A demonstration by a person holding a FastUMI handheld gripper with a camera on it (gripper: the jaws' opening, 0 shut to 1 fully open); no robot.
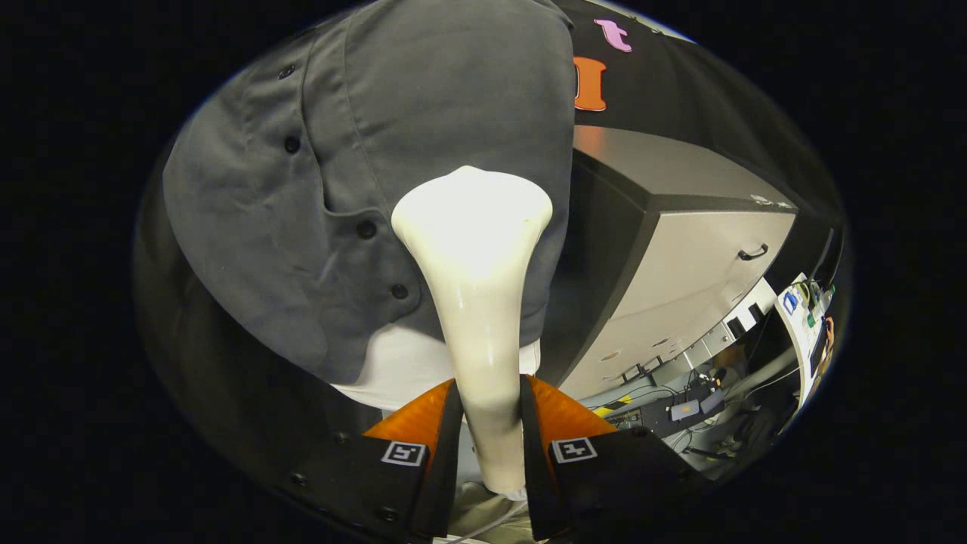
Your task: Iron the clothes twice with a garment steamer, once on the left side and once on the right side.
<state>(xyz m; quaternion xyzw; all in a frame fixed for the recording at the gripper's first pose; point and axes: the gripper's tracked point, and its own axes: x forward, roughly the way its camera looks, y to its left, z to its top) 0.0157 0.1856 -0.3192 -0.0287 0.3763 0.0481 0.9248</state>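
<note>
A cream-white garment steamer stands up between my fingers, its narrow handle pinched by both. My gripper is shut on that handle. The steamer's wide head reaches up against a grey button-up shirt that hangs just beyond the fingers. The head lies to the right of the shirt's line of dark buttons, near the shirt's right edge. A white garment shows under the grey shirt's lower hem. The steamer's hose trails down between the fingers.
A grey cabinet with a dark handle stands to the right of the shirt. Beyond it, lower right, lie cables and small devices on the floor. The booth's black cloth wall hangs behind.
</note>
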